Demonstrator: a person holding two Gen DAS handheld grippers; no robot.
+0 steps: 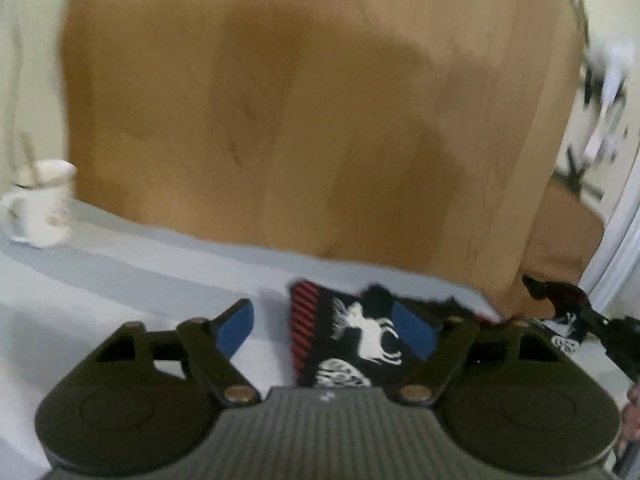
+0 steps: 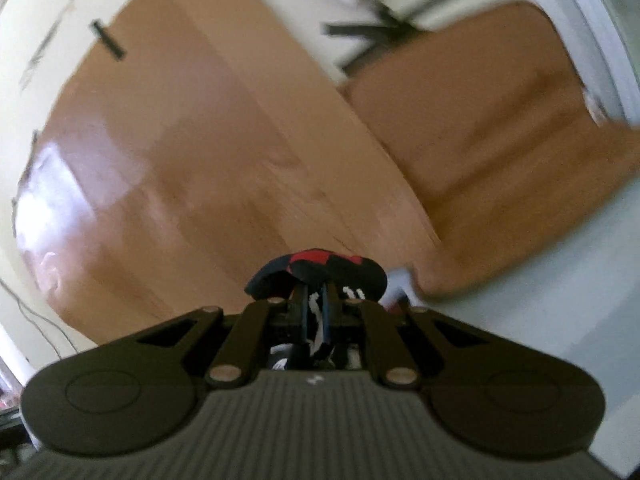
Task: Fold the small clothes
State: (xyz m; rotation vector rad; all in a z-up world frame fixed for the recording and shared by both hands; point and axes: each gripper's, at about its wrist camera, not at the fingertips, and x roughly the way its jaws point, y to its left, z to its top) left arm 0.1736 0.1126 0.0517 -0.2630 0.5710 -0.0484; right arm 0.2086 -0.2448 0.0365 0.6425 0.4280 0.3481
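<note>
Far left, a white mug [image 1: 40, 204] stands near the far edge of the pale table [image 1: 120, 280], well apart from my left gripper [image 1: 324, 330]; its jaws stand wide, pads touching nothing, the black, red and white garment [image 1: 344, 340] lying between them; bare table stretches open to the left; my right gripper [image 2: 316, 312] is clamped on that cloth, bunched over its tips, near the table's right edge.

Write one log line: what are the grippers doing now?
left gripper: open over black-and-red patterned sock | right gripper: shut on sock
</note>
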